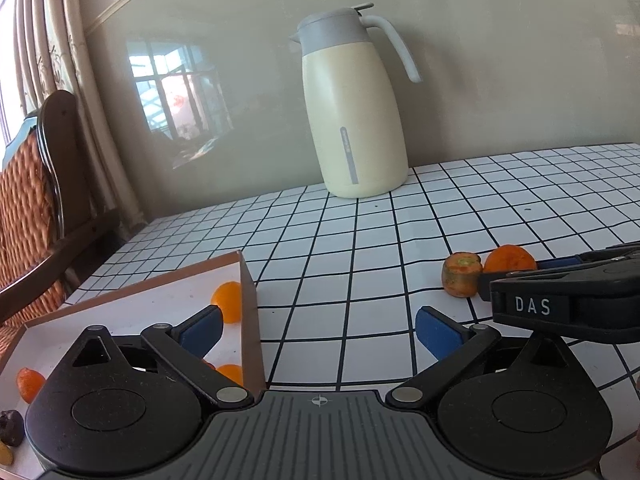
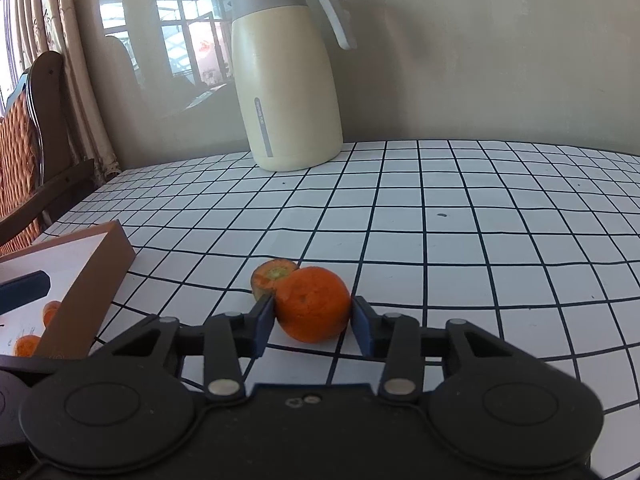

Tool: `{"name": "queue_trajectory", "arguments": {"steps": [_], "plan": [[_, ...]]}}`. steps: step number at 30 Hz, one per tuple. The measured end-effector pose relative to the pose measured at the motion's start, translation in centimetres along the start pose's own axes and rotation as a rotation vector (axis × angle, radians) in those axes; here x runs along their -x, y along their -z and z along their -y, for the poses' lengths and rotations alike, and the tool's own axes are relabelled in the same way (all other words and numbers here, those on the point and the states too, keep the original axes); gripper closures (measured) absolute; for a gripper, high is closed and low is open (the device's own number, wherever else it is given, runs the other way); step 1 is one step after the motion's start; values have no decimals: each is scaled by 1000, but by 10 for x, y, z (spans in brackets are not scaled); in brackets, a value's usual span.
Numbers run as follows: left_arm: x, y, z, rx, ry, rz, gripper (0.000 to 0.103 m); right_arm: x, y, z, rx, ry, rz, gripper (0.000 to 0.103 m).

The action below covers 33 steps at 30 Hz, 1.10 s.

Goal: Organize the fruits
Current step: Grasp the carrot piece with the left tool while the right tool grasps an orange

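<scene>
An orange mandarin (image 2: 313,304) lies on the checked tablecloth, between the blue pads of my right gripper (image 2: 313,322), which touch its two sides. A cut carrot stub (image 2: 272,278) lies just behind it to the left. Both show in the left wrist view, the mandarin (image 1: 509,258) and the carrot stub (image 1: 461,274), with the right gripper (image 1: 560,300) reaching in from the right. My left gripper (image 1: 318,330) is open and empty, straddling the right wall of a brown box (image 1: 250,300) that holds several mandarins (image 1: 228,300).
A cream thermos jug (image 1: 354,120) stands at the back by the wall. A wooden wicker chair (image 1: 28,200) is at the left past the table edge. A dark fruit (image 1: 10,426) lies in the box's near left corner.
</scene>
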State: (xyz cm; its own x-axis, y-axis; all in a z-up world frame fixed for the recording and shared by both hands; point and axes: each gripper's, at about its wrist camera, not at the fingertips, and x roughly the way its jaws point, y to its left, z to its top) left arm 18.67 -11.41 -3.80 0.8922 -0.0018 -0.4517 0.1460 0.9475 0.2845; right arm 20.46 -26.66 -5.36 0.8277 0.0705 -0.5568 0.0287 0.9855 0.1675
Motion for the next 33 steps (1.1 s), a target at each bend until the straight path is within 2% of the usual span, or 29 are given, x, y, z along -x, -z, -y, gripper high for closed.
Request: {"name": "queue_trajectory", "arguments": {"steps": [6,14,25,28,33], "plan": [[0,-2,2,-2,22,2,6,7,2,6,7,24,22,71],[-4,-7,20,4,72,-2,8,17,3,34,-25,71,29,71],[-12,-11,44,-5,114,-10,9,22,3,50,-44,88,35,71],[-15,-13,47,1,127,-16,15,25,3,55,-46,99,40,71],[-19,-18,56,10,152,-18,17,30,4,64,-47,116,47,71]]}}
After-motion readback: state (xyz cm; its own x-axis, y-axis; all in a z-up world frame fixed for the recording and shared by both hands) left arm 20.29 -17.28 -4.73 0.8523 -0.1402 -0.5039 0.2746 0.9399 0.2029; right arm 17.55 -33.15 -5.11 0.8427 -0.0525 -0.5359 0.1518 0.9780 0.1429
